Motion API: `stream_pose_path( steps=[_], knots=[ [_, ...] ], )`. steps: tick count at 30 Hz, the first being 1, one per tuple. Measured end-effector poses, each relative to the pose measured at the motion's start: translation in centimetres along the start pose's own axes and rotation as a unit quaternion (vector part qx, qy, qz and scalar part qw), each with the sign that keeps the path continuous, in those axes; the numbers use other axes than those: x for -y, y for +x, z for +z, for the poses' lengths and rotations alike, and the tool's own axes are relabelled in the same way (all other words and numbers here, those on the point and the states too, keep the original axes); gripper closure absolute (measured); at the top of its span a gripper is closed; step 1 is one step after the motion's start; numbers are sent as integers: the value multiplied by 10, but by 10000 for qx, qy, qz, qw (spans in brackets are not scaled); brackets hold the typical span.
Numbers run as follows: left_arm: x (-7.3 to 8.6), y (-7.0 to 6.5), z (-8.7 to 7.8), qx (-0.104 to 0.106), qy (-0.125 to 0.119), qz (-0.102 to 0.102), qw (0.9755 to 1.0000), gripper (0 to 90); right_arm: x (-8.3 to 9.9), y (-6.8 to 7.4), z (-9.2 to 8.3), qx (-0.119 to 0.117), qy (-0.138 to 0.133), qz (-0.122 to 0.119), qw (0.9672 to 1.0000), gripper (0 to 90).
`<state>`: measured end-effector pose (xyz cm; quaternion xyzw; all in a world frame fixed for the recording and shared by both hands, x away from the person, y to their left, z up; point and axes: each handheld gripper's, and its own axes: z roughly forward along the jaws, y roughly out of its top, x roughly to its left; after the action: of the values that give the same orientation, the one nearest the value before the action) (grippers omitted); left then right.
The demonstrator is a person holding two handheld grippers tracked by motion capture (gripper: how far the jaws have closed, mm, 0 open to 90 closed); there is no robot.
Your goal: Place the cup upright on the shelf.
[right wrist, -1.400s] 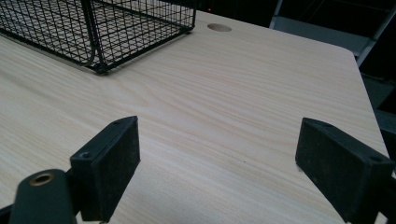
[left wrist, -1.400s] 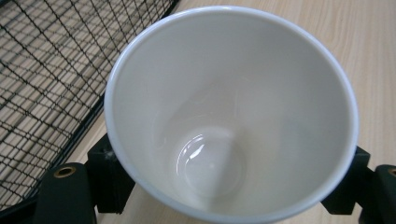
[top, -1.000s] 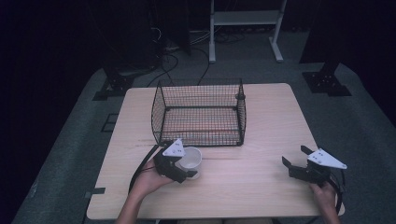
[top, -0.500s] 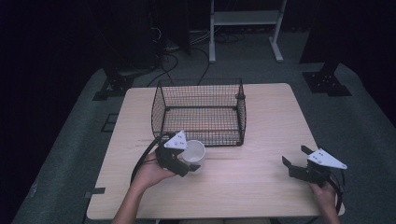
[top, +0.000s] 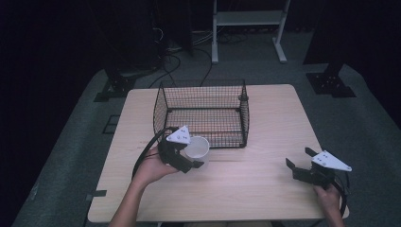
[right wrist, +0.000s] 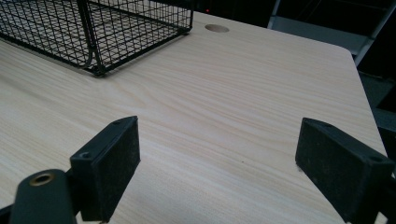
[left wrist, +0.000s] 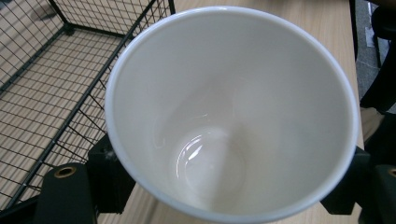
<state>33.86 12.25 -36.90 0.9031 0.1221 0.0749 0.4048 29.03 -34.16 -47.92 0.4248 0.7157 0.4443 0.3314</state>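
Since a second ago, the left gripper [top: 182, 153] has carried the cup [top: 197, 148] up and toward the basket [top: 203, 113]; its fingers [left wrist: 109, 172] clamp the cup's sides, just beside the near wire wall. The right gripper [top: 309, 168] rests over the table [top: 265, 189], fingers [right wrist: 109, 163] wide apart. Kept this low, the cup could catch the basket rim and slip.

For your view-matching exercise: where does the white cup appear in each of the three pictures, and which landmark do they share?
High view: the white cup sits left of centre, held in the left claw just before the wire basket.
Left gripper view: the cup takes up most of the frame, mouth toward the camera.
Right gripper view: not in it.
Shared landmark: the wire basket.
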Motion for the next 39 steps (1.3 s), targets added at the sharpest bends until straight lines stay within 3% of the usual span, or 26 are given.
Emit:
stream_pose_path(
  steps=[7,18,29,39],
  knots=[
    [-16,7,-12,-91,-28,105,9999,215,0,0,0,3,3,-5,10000,131],
    [-33,24,-25,-92,-59,18,9999,215,0,0,0,4,10,-9,10000,131],
    [-53,43,-27,-164,-1,42,9999,216,0,0,0,13,8,-6,10000,131],
    [-62,57,-27,-225,62,14,9997,216,0,0,0,16,-9,2,10000,131]
  ],
)
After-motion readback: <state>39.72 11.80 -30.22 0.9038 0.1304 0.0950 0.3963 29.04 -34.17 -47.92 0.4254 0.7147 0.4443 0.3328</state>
